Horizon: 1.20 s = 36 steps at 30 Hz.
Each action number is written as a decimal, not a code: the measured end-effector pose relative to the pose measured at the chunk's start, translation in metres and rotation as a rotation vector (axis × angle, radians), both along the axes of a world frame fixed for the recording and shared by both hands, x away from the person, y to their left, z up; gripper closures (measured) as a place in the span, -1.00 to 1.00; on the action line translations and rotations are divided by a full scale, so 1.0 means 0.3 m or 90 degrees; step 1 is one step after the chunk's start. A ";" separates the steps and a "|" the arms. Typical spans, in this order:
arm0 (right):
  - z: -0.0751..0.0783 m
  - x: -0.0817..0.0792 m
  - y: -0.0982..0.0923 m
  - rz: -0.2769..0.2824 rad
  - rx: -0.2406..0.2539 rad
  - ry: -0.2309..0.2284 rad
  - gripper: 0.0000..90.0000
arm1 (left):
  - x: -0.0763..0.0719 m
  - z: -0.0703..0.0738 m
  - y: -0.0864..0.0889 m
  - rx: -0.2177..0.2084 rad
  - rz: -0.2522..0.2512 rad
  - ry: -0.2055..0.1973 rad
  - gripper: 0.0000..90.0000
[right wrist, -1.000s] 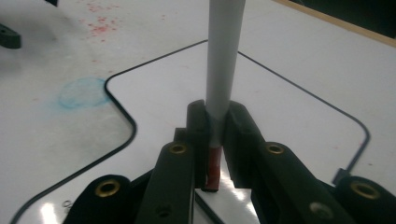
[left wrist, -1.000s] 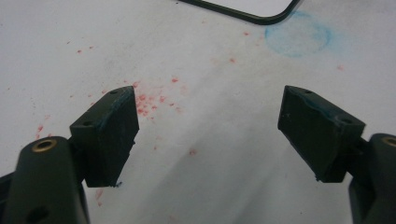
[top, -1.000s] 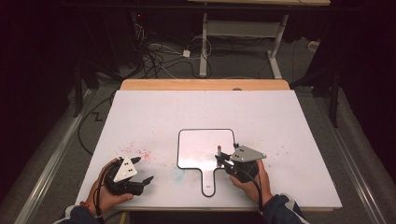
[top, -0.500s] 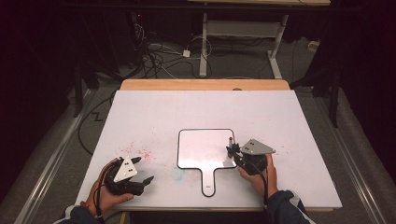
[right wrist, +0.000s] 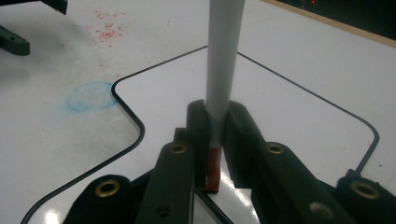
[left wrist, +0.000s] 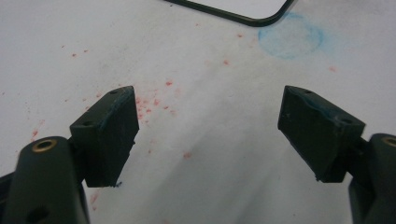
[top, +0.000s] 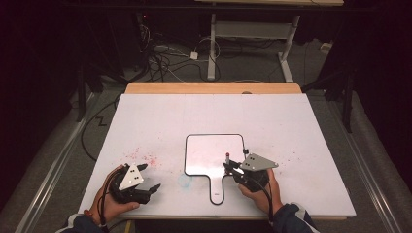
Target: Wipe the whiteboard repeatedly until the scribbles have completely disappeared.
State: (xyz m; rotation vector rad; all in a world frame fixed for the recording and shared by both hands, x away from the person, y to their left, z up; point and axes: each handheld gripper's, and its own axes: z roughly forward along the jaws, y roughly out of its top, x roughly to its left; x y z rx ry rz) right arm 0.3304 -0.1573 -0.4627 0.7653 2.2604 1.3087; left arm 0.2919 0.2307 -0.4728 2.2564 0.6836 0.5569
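Note:
A small paddle-shaped whiteboard (top: 209, 150) with a black rim lies on the white tabletop (top: 291, 121), handle toward the person. My right gripper (top: 232, 167) is shut on a white marker (right wrist: 223, 60) with a red end (right wrist: 213, 168). It holds the marker roughly upright over the whiteboard's (right wrist: 289, 121) lower right part, near the handle. My left gripper (top: 148, 177) rests in the person's hand at the table's near left, its jaws wide open. In its own view the left gripper (left wrist: 208, 126) has only bare tabletop between its black pads (left wrist: 109, 135), with the whiteboard's corner (left wrist: 252, 19) farther ahead.
Red specks (top: 143, 158) and a round blue smudge (top: 184, 180) mark the tabletop between the two grippers. A wooden strip (top: 214, 87) runs along the far edge. Beyond it, cables (top: 160, 58) and a desk frame (top: 252, 29) stand on the dark floor.
The right gripper swung slightly right with the marker, then came back left to the board's lower right part. The left gripper has not moved.

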 end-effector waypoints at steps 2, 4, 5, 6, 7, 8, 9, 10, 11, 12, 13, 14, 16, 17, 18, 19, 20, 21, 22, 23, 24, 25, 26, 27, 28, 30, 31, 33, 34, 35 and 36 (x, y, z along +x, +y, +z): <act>0.002 0.013 -0.008 -0.016 -0.013 -0.011 0.82 | 0.000 0.000 -0.001 -0.001 -0.001 0.000 -0.57; 0.001 0.034 -0.022 -0.038 -0.013 -0.014 0.82 | 0.001 -0.001 -0.002 0.000 -0.002 0.001 -0.57; 0.000 0.043 -0.025 -0.042 -0.003 -0.008 0.82 | 0.001 -0.001 -0.003 0.002 -0.003 0.000 -0.57; -0.001 0.045 -0.021 -0.042 -0.003 -0.010 0.82 | 0.001 -0.002 -0.004 0.002 -0.003 0.001 -0.57; -0.001 0.043 -0.012 -0.037 -0.006 -0.013 0.82 | 0.002 -0.002 -0.006 0.002 -0.004 0.002 -0.57; -0.003 0.039 0.000 -0.028 -0.005 -0.014 0.82 | 0.002 -0.003 -0.006 0.003 -0.005 0.003 -0.57; -0.004 0.034 0.013 -0.017 -0.004 -0.014 0.82 | 0.003 -0.003 -0.007 0.003 -0.005 0.003 -0.57; -0.004 0.028 0.026 -0.007 -0.006 -0.014 0.82 | 0.003 -0.003 -0.007 0.005 -0.004 0.003 -0.57; -0.004 0.021 0.037 0.002 -0.006 -0.011 0.82 | 0.002 -0.003 -0.007 0.005 -0.005 0.003 -0.57; -0.005 0.015 0.047 0.012 -0.003 -0.008 0.82 | 0.002 -0.003 -0.006 0.004 -0.005 0.003 -0.57; -0.006 0.009 0.055 0.017 -0.002 -0.009 0.82 | 0.001 -0.003 -0.005 0.004 -0.004 0.003 -0.57; -0.005 0.004 0.060 0.019 -0.007 -0.013 0.82 | 0.001 -0.003 -0.005 0.003 -0.003 0.002 -0.57; -0.002 0.006 0.061 0.017 -0.017 -0.017 0.82 | 0.001 -0.002 -0.003 0.002 -0.003 0.001 -0.57; 0.000 0.011 0.055 0.007 -0.019 -0.016 0.82 | 0.000 -0.001 -0.003 0.002 -0.003 0.001 -0.57; 0.001 0.019 0.046 -0.004 -0.024 -0.020 0.82 | 0.000 -0.001 -0.002 0.002 -0.004 0.000 -0.57; 0.003 0.030 0.034 -0.019 -0.033 -0.027 0.82 | -0.001 -0.001 -0.002 0.001 -0.004 0.000 -0.57; 0.004 0.041 0.020 -0.038 -0.040 -0.031 0.82 | -0.001 0.000 -0.002 0.001 -0.004 -0.001 -0.57; 0.005 0.054 0.003 -0.052 -0.034 -0.025 0.82 | -0.001 0.000 -0.002 0.001 -0.004 -0.001 -0.57; 0.005 0.064 -0.013 -0.065 -0.029 -0.020 0.82 | 0.000 0.000 -0.002 0.000 -0.004 -0.001 -0.57; 0.007 0.070 -0.023 -0.077 -0.028 -0.019 0.82 | 0.000 0.000 -0.002 0.000 -0.004 -0.001 -0.57; 0.008 0.074 -0.030 -0.082 -0.031 -0.020 0.82 | 0.000 0.000 -0.002 0.000 -0.004 -0.001 -0.57; 0.007 0.076 -0.034 -0.081 -0.029 -0.019 0.82 | 0.001 0.000 -0.003 0.001 -0.004 -0.001 -0.57; 0.007 0.075 -0.034 -0.079 -0.029 -0.019 0.82 | 0.000 0.000 -0.003 0.002 -0.003 -0.001 -0.57; 0.009 0.072 -0.033 -0.077 -0.035 -0.022 0.82 | 0.000 0.001 -0.003 0.002 -0.003 -0.001 -0.57; 0.012 0.070 -0.037 -0.076 -0.044 -0.023 0.82 | -0.002 0.002 -0.002 0.001 -0.004 -0.002 -0.57; 0.014 0.074 -0.058 -0.082 -0.044 -0.019 0.82 | -0.004 0.002 0.000 -0.001 -0.002 -0.003 -0.57; 0.015 0.077 -0.073 -0.090 -0.042 -0.018 0.82 | -0.003 0.002 0.001 0.000 -0.001 -0.003 -0.57; 0.018 0.082 -0.101 -0.109 -0.047 -0.016 0.82 | -0.002 0.002 0.003 -0.001 -0.001 -0.002 -0.57; 0.018 0.083 -0.113 -0.111 -0.041 -0.012 0.82 | -0.003 0.002 0.003 -0.001 -0.001 -0.003 -0.57; 0.018 0.080 -0.118 -0.112 -0.033 -0.007 0.82 | -0.003 0.002 0.003 -0.001 -0.001 -0.003 -0.57; 0.018 0.075 -0.118 -0.111 -0.034 -0.007 0.82 | -0.002 0.003 0.002 0.000 -0.001 -0.003 -0.57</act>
